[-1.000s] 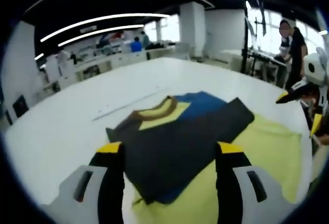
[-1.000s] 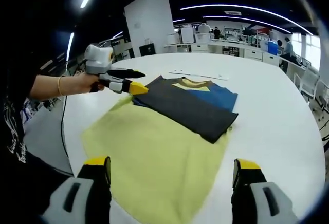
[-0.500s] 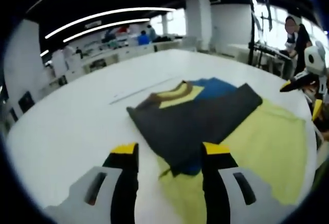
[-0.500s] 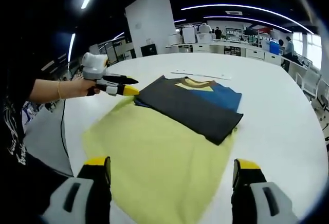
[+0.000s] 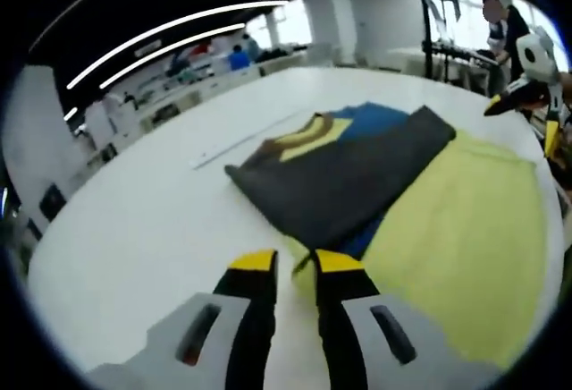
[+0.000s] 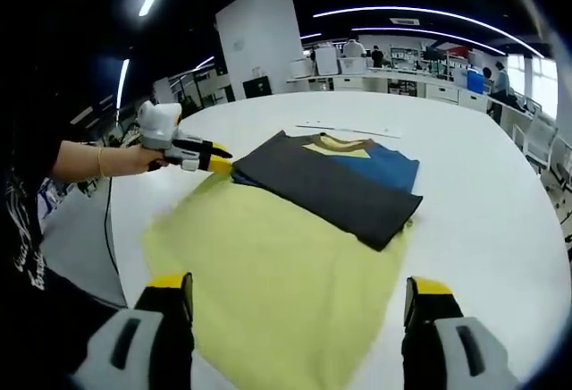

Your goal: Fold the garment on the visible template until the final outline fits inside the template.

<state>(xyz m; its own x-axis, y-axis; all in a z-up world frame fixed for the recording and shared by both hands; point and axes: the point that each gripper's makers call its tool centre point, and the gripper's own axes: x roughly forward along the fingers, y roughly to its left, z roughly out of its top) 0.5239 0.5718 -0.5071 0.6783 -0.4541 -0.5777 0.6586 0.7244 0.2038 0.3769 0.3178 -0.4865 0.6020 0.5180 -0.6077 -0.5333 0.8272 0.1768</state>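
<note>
The garment (image 6: 331,184) lay on a white table (image 6: 483,166), its dark folded part over a blue panel with a yellow collar, and its pale yellow lower half spread toward the person. No template outline was plain in either view. The left gripper (image 5: 296,261) had its jaws drawn narrow at the near corner of the dark fold, where dark, blue and yellow edges met; whether cloth was pinched between the tips could not be told. Seen from the right gripper view, the left gripper (image 6: 213,158) sat at that same corner. The right gripper (image 6: 299,293) hovered with jaws wide over the yellow half, holding nothing. The step in hand seemed to be securing that corner. To do it well, the pinch should probably take every layer at the edge, and the right gripper should grip the opposite corner, so the fold would carry over evenly and square.
</note>
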